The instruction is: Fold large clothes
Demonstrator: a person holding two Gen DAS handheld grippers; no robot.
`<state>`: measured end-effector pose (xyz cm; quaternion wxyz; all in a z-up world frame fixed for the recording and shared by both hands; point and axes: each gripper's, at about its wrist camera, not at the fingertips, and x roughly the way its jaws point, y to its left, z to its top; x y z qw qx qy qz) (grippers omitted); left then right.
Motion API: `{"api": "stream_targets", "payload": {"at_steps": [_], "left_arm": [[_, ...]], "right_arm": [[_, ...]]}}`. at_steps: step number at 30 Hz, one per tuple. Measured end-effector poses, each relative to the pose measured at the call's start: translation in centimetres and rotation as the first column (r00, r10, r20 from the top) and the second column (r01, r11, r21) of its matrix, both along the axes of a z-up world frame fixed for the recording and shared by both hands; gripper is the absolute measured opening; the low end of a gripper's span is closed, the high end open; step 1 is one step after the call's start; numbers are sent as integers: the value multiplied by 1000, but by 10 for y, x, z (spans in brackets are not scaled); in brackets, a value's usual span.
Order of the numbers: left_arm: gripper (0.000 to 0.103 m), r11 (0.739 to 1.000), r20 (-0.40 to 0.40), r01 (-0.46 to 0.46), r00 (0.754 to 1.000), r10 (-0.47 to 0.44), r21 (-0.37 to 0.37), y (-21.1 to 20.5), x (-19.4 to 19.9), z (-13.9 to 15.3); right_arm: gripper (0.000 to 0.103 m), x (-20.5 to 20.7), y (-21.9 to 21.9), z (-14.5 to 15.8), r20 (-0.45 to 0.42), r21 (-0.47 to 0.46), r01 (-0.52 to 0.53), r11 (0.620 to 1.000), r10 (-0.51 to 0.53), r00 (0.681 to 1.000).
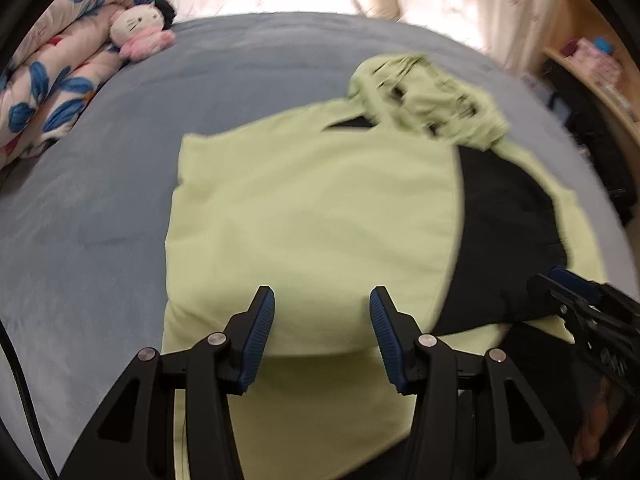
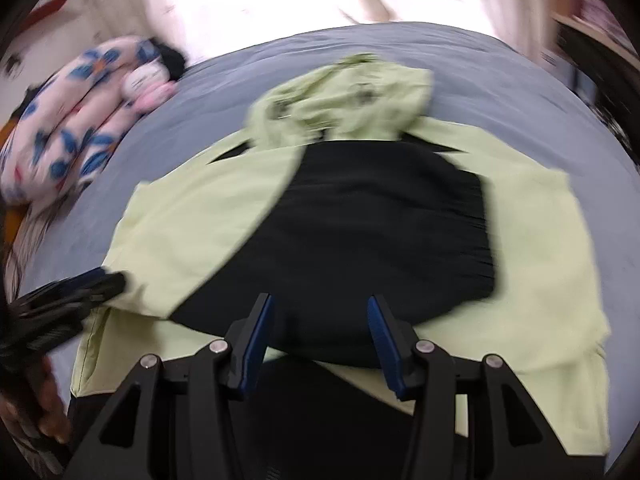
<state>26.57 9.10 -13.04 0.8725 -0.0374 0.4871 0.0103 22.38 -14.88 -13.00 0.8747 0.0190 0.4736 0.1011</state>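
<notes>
A pale green jacket point(image 2: 532, 248) with black lining point(image 2: 380, 240) lies half folded mid-bed point(image 1: 100, 208), both the left tongs point(image 1: 322, 320) and right tongs point(image 2: 320, 324) wide and empty just short of its near hem, so the folded-over panel could slide back open.

A pale green hooded jacket point(image 2: 532, 240) with a black lining point(image 2: 384, 248) lies spread flat on the grey bed point(image 2: 500, 80). Its hood point(image 2: 344, 96) is crumpled at twelve o'clock. The panel at nine o'clock is folded over the middle, green side up, covering part of the lining; the panel at three o'clock lies open. The hem runs toward six o'clock.
</notes>
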Motion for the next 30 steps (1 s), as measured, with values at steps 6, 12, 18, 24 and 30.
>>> {"api": "stream_targets", "payload": {"at_steps": [6,12,18,24,30], "left_arm": [[51,995,-49,-56,997,60,81,29,4,-27],[55,993,-49,-95,994,99,74,52,6,-32],[56,989,-39,-91,995,96,114,49,2,-31],[56,989,-51,-79,995,86,123,48,0,-29],[56,988,-73,-81,993,91,128,47,-3,-21]], "right_arm": [[44,20,-18,-29,-25,-126,99,987,-103,994],[0,22,-102,-29,-67,-12,271,962,-271,960],[5,16,-94,-26,-74,-43,259,965,-262,962],[5,7,-90,-24,-103,-30,260,965,-262,960],[5,-1,-91,-18,-127,-18,258,966,-258,958]]}}
